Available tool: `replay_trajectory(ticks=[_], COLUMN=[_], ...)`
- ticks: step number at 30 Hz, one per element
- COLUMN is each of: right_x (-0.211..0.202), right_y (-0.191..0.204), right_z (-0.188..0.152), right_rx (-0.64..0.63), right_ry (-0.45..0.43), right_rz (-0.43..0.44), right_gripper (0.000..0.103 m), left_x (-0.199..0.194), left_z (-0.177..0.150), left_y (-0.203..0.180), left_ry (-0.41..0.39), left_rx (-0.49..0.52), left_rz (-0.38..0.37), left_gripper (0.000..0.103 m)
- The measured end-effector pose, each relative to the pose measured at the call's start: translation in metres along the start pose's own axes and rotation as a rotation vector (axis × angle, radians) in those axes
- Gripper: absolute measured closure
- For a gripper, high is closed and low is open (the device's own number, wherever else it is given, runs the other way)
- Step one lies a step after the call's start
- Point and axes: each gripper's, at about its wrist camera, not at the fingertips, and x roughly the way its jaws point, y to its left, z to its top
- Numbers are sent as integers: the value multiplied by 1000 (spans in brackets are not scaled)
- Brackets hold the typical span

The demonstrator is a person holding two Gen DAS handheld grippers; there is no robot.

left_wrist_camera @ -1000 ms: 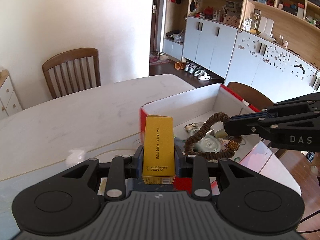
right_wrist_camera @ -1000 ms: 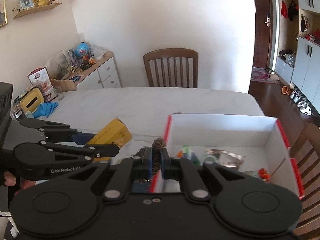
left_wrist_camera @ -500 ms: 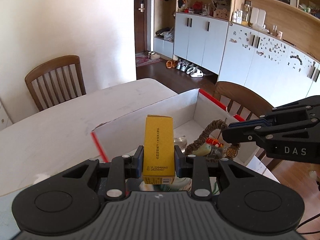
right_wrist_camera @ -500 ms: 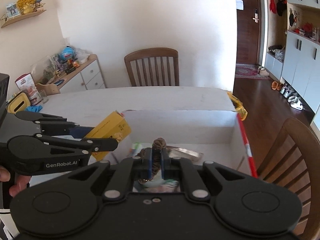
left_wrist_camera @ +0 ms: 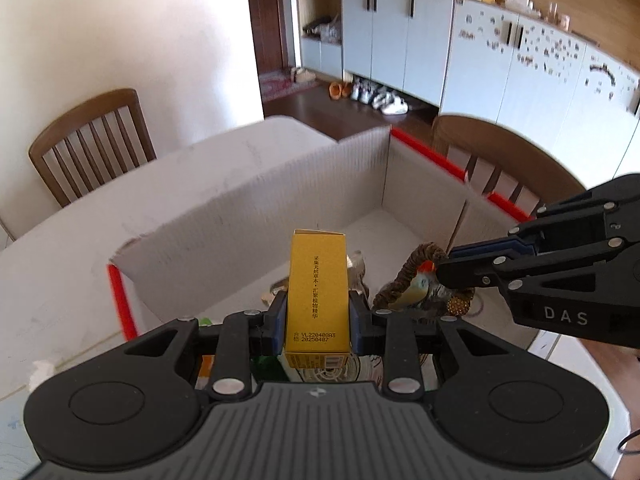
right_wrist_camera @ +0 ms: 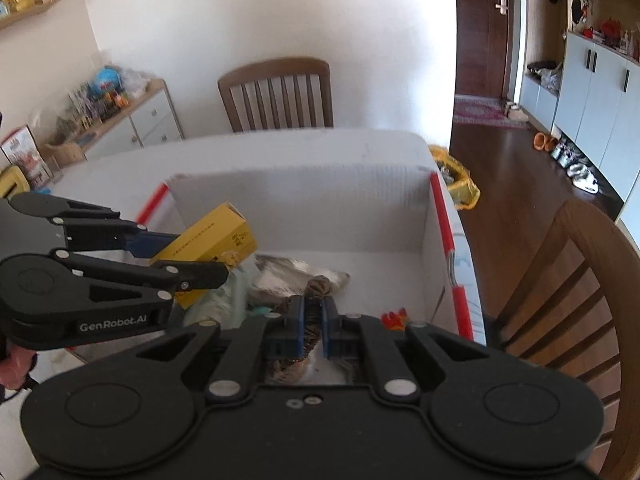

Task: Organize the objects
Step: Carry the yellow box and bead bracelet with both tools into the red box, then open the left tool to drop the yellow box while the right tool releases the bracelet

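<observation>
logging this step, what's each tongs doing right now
left tongs: closed on the yellow carton, above the white box.
right tongs: closed on the brown braided loop.

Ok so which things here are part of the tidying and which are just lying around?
In the job:
- yellow box, in left tongs
- brown scrunchie, in right tongs
- white carton

Lying about:
- chair
- shoes
- toys on sideboard

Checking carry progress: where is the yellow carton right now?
Clamped in the left gripper, the yellow carton hangs over the white box's left end, beside the right gripper's brown scrunchie.
</observation>
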Motion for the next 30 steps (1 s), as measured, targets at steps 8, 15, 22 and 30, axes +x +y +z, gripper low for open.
replay_trajectory(ticks=[8,15,22,30], right_x=[24,31,21,2], right_y=[4,-3,-3,3], right_z=[-8,-11,-13,-11], right_rx=[-51,-73,-73,-77], right_ry=[65,108,111,79], right_rz=[-12,-16,-27,-61], right_gripper=[96,95,93,84], left_x=[20,23,16,-13], left_z=[-2,-1,-2,-9], left_y=[-7,-6,-7,2], left_ry=[46,55,45,-22], left_rx=[35,28,30,17], left_rz=[4,12,2,-11], left_gripper=[74,73,54,40])
